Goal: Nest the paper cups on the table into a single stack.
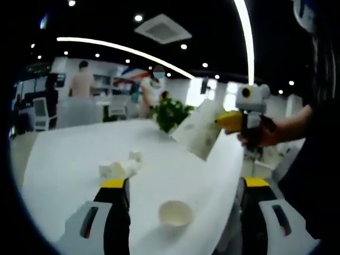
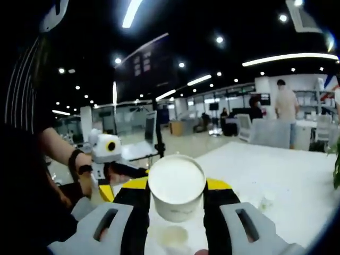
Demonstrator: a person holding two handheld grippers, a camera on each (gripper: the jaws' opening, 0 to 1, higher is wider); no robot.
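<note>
Cups: one point(image 2: 176, 186) is clamped aloft in the right tongs point(image 2: 176, 197); another point(image 1: 175, 213) sits upright on the surface point(image 1: 69, 154) between the left tongs' point(image 1: 183, 183) wide-open, empty jaws. A tilted descent could topple the seated cup.

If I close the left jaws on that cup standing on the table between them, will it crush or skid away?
The cup looks like thin paper with an open, empty mouth, so it is probably light and would dent under a hard squeeze. Standing loose on the smooth white table, it may slide or tip if one jaw of the left gripper touches first.
</note>
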